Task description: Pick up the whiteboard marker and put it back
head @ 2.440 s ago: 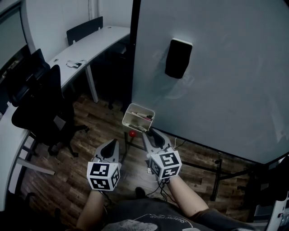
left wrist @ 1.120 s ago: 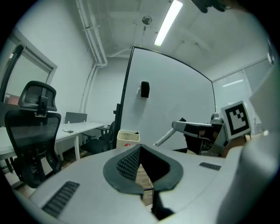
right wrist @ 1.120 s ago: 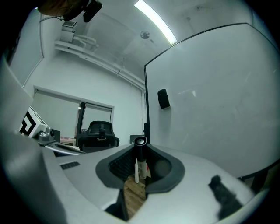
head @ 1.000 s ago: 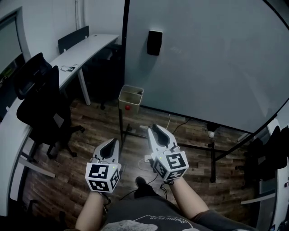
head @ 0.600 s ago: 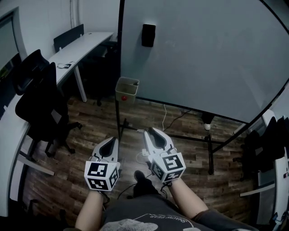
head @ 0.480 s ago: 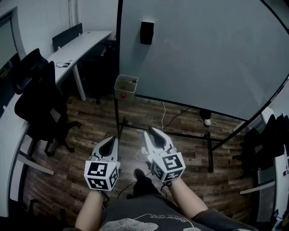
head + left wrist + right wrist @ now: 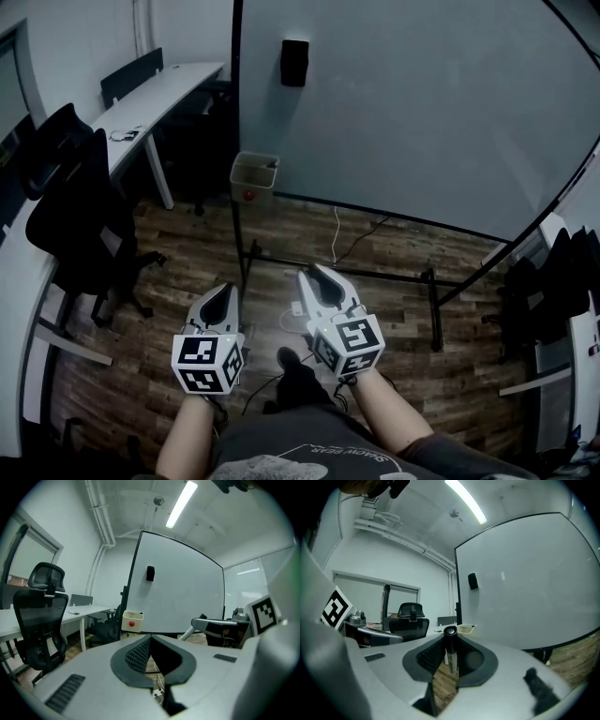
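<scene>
Since the earlier frames the person has backed away from the large pale whiteboard [image 7: 422,112], so the small cream open box [image 7: 259,178] at its lower left corner, once just ahead of the right tool [image 7: 314,274], is now well apart from both tools. At far left a black mesh office chair [image 7: 80,220] stands on the dark wooden plank floor [image 7: 178,272] beside a long white curved bench [image 7: 150,94]. The left tool [image 7: 222,292] hovers over the floor; its own view shows its jaws [image 7: 149,639] brought together with nothing between them. The box carries a red round spot on its front. To the right, the right tool [image 7: 450,637] is clamped on a black-capped whiteboard marker [image 7: 450,648], which stands upright between the ribbed pads. A black rectangular eraser [image 7: 294,62] sticks high on the whiteboard.
</scene>
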Demonstrator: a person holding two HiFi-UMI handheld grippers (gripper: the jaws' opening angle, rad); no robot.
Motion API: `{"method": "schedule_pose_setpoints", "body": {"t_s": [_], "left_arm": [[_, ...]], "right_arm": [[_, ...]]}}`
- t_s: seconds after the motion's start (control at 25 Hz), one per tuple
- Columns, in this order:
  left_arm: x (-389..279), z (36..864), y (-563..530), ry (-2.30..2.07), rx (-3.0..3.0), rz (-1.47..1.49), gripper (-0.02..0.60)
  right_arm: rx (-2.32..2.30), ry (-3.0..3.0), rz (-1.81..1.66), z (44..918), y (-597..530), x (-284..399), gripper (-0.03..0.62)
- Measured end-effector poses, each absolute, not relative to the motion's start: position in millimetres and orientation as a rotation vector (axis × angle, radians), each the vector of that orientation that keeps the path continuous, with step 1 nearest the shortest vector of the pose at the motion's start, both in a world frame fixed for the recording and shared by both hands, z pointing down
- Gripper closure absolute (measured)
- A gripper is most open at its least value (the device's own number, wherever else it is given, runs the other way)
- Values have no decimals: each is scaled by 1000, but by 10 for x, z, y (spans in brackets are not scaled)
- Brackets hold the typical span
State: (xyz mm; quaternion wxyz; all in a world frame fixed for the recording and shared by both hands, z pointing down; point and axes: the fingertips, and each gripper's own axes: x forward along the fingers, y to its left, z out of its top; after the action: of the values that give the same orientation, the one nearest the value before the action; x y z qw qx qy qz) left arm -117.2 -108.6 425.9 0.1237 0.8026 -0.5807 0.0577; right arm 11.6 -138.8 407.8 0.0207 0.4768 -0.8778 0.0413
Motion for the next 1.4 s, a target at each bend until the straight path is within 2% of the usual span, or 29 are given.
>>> {"method": "schedule_pose_setpoints", "body": {"t_s": [0.76,1.4], "left_arm": [[-1025,4120,-1919,-1702,2362,174,568],[-1350,4018,-2911,-1814,2299,143,568]], "right_arm": [[1464,-2746,131,3889,-2249,245,513],[1302,-2859,84,3630,-3400,-241,513]]}}
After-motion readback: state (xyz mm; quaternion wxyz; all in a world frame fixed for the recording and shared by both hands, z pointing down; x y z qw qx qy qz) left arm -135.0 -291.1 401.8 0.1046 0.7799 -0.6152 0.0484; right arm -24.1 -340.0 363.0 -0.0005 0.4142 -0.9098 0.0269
